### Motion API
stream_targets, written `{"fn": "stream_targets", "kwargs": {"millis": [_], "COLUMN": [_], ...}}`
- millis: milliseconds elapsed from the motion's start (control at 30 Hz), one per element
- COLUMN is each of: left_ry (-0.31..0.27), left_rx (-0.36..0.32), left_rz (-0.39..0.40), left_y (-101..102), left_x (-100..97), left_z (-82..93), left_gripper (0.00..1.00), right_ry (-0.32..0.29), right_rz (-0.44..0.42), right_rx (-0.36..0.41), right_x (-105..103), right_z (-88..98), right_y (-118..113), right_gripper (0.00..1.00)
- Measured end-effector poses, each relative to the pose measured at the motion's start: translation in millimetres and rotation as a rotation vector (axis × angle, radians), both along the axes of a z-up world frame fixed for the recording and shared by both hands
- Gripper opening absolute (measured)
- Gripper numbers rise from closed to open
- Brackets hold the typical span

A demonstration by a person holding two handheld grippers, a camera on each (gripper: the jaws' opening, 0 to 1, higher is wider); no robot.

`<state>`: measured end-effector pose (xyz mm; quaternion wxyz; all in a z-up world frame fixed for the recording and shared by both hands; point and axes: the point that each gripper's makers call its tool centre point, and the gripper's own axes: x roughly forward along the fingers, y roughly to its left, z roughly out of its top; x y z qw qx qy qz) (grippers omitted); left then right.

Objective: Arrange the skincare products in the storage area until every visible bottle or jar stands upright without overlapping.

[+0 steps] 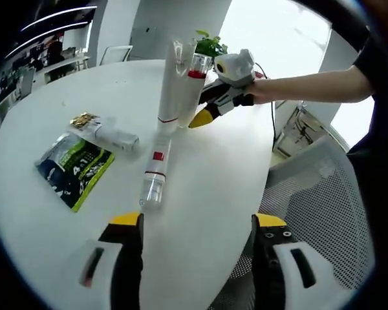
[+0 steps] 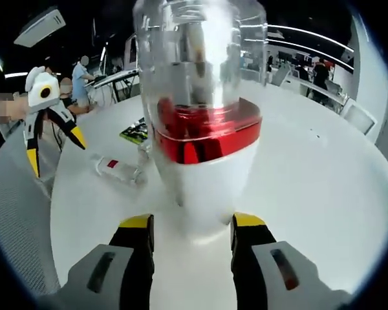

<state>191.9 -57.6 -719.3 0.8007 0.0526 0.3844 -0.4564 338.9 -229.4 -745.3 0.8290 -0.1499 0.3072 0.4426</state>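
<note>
A round white table (image 1: 207, 194), smooth and matte, carried the products. On it stood a tall bottle (image 1: 193, 87) with a white body, red metallic band and clear domed cap; just beside it stood a slimmer tube (image 1: 170, 90). The right gripper (image 1: 204, 116) bracketed the bottle's base, jaws narrow, though contact could not be judged. A glossy green sachet (image 1: 74, 166) and a small clear bottle (image 1: 154, 181) lay flat. The left gripper (image 1: 197, 226) hung wide and empty. Likely next: release, then stand the fallen bottle upright.
</note>
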Motion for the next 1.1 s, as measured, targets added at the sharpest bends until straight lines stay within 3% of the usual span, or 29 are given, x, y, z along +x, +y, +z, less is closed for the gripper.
{"fn": "stream_targets", "kwargs": {"millis": [633,800,1100], "left_ry": [-0.023,-0.028,-0.051], "left_rx": [-0.025,-0.050,-0.035], "left_rz": [0.064,0.111,0.138], "left_y": [11.6,17.2,22.4], "left_x": [-7.3,-3.9,-7.4], "left_z": [7.4,16.1,26.2], "left_gripper": [0.63,0.63,0.66], "right_ry": [0.036,0.023,-0.004], "right_rz": [-0.120,-0.143,-0.180], "right_rx": [0.028,0.055,0.101], "right_x": [-31.6,-41.3,-61.4], "right_z": [3.7,9.3,23.8], "right_y": [-13.3,-12.9,-5.2], "right_gripper": [0.65,0.66,0.72]}}
